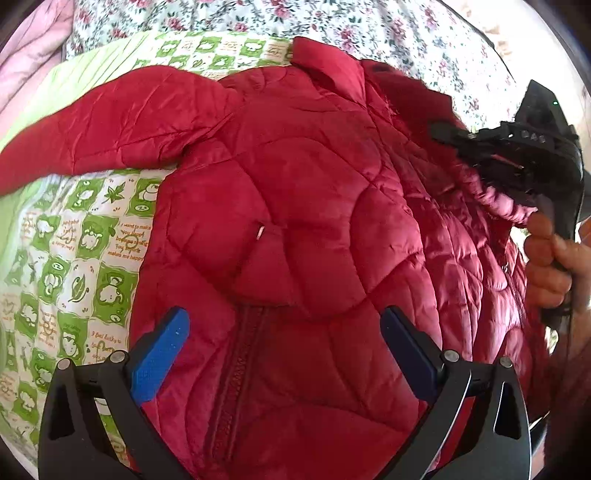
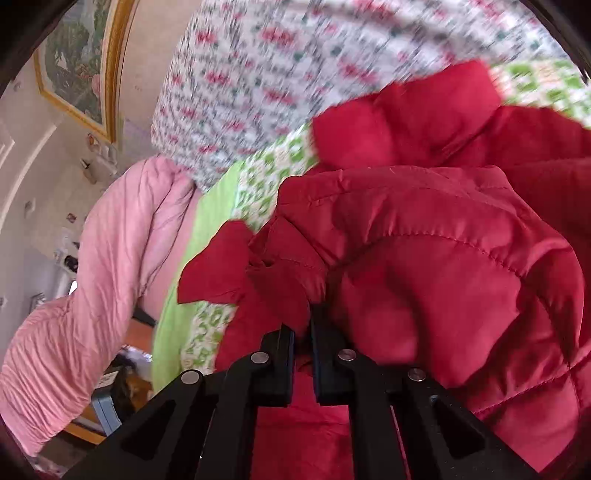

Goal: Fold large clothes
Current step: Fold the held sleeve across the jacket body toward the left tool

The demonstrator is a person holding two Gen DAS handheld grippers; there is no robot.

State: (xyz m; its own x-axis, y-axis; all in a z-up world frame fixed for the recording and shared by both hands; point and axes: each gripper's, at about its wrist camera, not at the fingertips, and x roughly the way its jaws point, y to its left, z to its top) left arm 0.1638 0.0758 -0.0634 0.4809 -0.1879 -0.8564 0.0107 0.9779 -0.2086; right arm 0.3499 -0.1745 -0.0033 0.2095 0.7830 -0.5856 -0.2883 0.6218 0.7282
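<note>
Bedding covers the work surface: a green-and-white printed quilt [image 1: 85, 258] lies on the bed, with a floral sheet [image 1: 369, 22] beyond it and a bunched pink duvet [image 2: 96, 288] at the side. The red quilted jacket [image 1: 295, 221] lies front-up on the printed quilt, zipper [image 1: 236, 369] closed, one sleeve [image 1: 110, 122] stretched out sideways.

Left gripper [image 1: 284, 343] hovers over the lower front of the jacket, fingers wide apart, holding nothing. Right gripper [image 2: 303, 350] has its fingers drawn narrow, pinching a fold of red fabric at the jacket's far side edge; that side is raised off the bed.

Handling assessment: the garment appears padded, soft and light, with no stiffness to hold a crease. The shell looks smooth and somewhat shiny, so slippage from a shallow pinch is likely. Bulk will resist flat folding and may spring back. Recommended holds: stitched seams, cuff, hem or zipper edge, where layers are firmer, rather than loose padded panels.
</note>
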